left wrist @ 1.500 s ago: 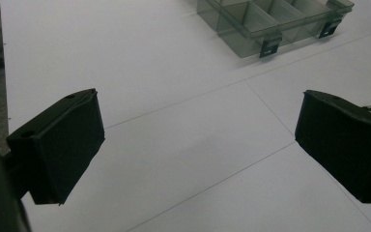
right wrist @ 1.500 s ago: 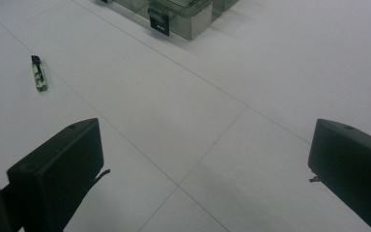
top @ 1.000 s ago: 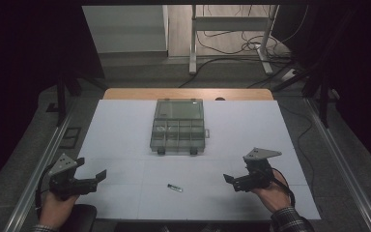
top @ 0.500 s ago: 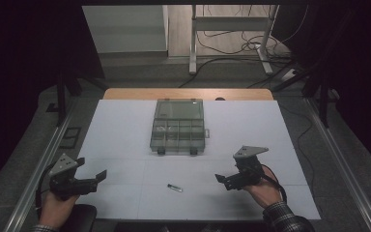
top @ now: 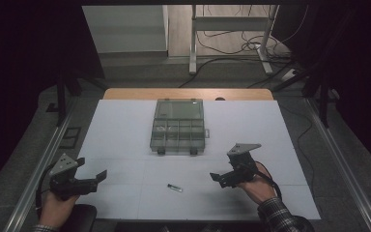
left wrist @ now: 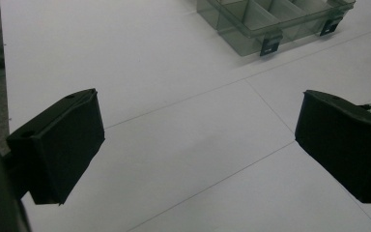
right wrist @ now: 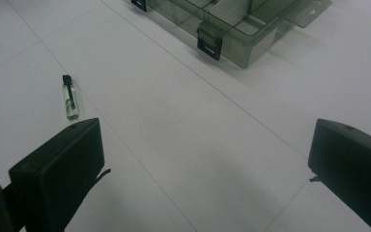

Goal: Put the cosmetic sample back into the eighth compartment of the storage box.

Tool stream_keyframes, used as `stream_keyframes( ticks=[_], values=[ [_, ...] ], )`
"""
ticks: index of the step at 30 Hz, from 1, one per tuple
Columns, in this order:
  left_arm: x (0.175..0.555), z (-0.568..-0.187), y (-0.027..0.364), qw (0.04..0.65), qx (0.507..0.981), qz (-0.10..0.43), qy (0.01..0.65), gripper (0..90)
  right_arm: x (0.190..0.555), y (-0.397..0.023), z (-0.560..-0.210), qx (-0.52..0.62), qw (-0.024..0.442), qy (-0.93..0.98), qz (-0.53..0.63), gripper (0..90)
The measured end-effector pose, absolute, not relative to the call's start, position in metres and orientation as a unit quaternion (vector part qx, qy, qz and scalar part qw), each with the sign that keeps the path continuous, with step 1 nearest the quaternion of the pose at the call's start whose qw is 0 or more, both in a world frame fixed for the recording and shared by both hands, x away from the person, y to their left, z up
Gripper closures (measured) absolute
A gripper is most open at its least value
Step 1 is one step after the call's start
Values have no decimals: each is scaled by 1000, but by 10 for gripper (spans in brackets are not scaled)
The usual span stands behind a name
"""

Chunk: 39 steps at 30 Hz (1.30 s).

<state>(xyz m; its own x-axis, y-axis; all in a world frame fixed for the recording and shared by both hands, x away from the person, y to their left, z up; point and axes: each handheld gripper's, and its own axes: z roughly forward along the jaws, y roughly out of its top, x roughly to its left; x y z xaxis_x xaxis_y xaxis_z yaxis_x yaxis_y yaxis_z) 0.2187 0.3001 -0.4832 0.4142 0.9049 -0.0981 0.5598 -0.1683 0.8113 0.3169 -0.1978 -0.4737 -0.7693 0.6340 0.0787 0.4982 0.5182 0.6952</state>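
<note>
My right gripper (top: 221, 178) has slid in from the 3 o'clock side of the desk (top: 125, 125) toward the middle over the last second, and it now sits just to the 3 o'clock side of the vial (top: 174, 187). My left gripper (top: 94, 180) has not budged; it holds at the 8 o'clock corner, well apart from everything.

The vial lies flat on the white sheet near the 6 o'clock edge, roughly between my 2 grippers but much nearer the right one. In the right gripper view it shows at 10 o'clock, just beyond the left finger (right wrist: 58, 174), dark cap pointing away from me, clear body toward me. The box (top: 178, 131) stands open at 12 o'clock, lid back, its compartments looking mostly bare, though I cannot rule out small bits inside.

Both pairs of fingers are spread wide with nothing between them.

I read the shift as the right hand lining up for the vial. It is not centred yet: the vial is off to the left of the gap, so I would judge the gripper needs to swing further toward 9 o'clock and drop before closing. The vial is round and could roll if nudged.
</note>
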Motion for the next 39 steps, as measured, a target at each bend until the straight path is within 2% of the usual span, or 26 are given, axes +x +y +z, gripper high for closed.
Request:
stream_keyframes(
  ticks=[32,39],
  values=[
    [219,-483,300,409,736,210,497,41,327,-142,-487,288,82,903,308,0],
    [219,-483,300,409,736,210,497,41,329,-130,-488,285,63,907,304,0]
  ],
)
